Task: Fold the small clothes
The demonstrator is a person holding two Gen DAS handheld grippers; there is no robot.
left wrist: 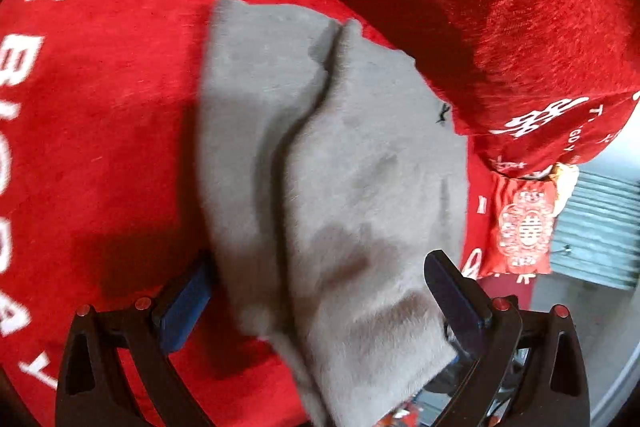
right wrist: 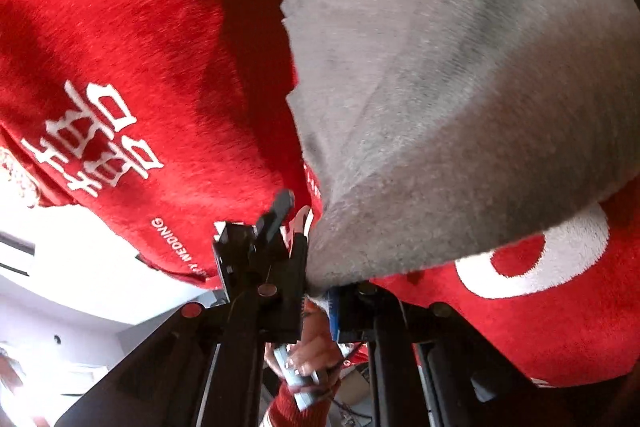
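1. My left gripper [left wrist: 320, 301] stands with its jaws wide apart, one blue-padded finger on each side of the grey garment [left wrist: 336, 163]; the pads are not pressing the cloth.
2. The grey garment lies on the red plush cover [left wrist: 112, 115] with white lettering. It runs in a long strip away from my left gripper, with a fold crease down its length and one layer lapped over the other.
3. Its near end hangs over the cover's edge between my left fingers.
4. A red cushion [left wrist: 532, 39] with white characters sits just beyond the garment, on its right side in the left wrist view.
5. A small red packet [left wrist: 524, 227] with a white pattern hangs below that cushion.
6. My right gripper [right wrist: 318, 283] is clamped tight on a gathered corner of the grey garment [right wrist: 440, 87], and the cloth fans out from the jaws in taut folds.
7. In the right wrist view, the cushion [right wrist: 120, 67] sits to the garment's left and the cover [right wrist: 560, 307] lies under its lower edge.
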